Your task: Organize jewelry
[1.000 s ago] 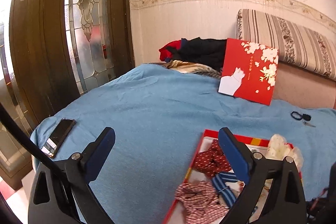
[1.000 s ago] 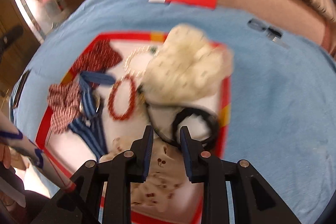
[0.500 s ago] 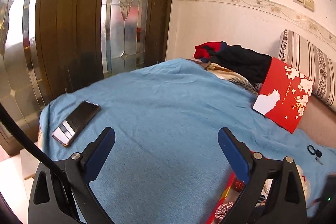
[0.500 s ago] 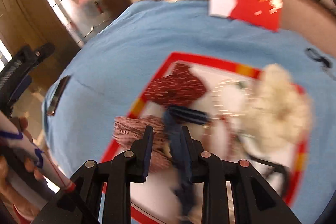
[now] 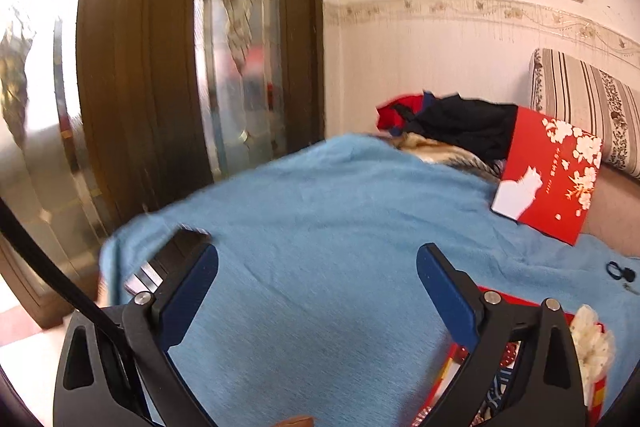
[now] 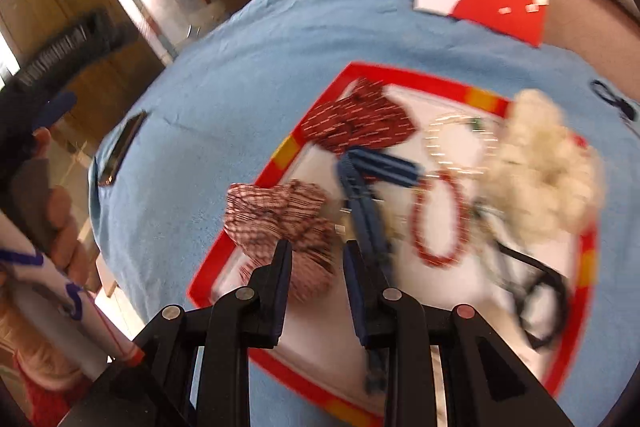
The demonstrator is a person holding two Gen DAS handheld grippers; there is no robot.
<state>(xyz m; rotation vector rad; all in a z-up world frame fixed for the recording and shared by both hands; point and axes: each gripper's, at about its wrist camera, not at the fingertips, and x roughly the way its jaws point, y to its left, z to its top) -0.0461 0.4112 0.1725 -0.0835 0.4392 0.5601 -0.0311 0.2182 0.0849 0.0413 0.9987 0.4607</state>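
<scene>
The right gripper [image 6: 316,255] has swung from the black hairband [image 6: 540,299] to the checked scrunchie [image 6: 276,219].

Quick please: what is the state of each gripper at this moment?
Left gripper: open wide, holding nothing, above the blue blanket.
Right gripper: partly open, empty, above the checked scrunchie.

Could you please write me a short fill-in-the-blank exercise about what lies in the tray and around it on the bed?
1. The blanket under the tray is light ____.
2. The beaded bracelet lying in the tray is ____.
3. The phone lies ____ the tray, on the blanket.
4. The left tool has its jaws wide ____.

Missing words: blue; red; outside; open
</scene>
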